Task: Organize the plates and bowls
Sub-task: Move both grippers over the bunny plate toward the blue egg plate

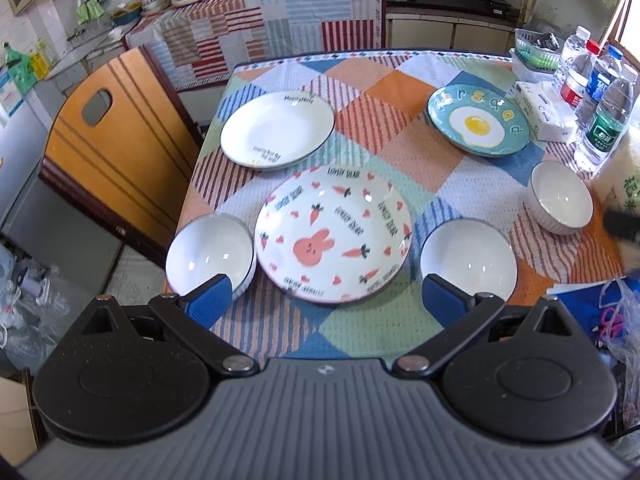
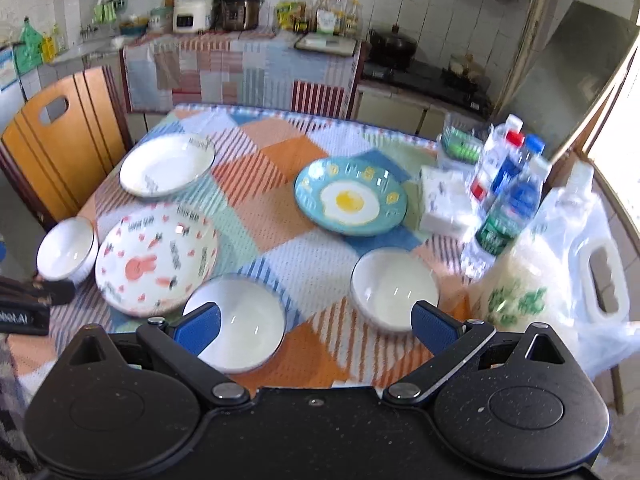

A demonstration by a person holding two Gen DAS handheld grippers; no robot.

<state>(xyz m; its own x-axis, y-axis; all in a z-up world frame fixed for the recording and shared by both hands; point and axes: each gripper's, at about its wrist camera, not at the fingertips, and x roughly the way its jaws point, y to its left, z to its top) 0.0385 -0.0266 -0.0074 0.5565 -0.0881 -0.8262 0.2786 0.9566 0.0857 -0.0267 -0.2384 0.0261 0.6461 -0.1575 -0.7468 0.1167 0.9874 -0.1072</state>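
Hovering with fingers spread wide and empty, the left gripper (image 1: 326, 300) faces the rabbit-print plate (image 1: 333, 234), the right gripper (image 2: 316, 324) two white bowls (image 2: 240, 320) (image 2: 394, 288). All six dishes lie apart on the patchwork tablecloth (image 1: 400, 148). Glazed rims could slip from the pads, and a careless swing might topple the water bottles (image 2: 504, 208).

A patchwork cloth (image 1: 360, 152) covers the desk. On it lie a white plate (image 1: 277, 130) toward the far left corner, an egg plate (image 1: 478, 120) far right, a rabbit plate (image 1: 333, 234) near the front edge, three white bowls (image 1: 210, 254) (image 1: 468, 262) (image 1: 560, 196), water bottles (image 1: 600, 120) and a tissue pack (image 1: 544, 110) along the right edge.
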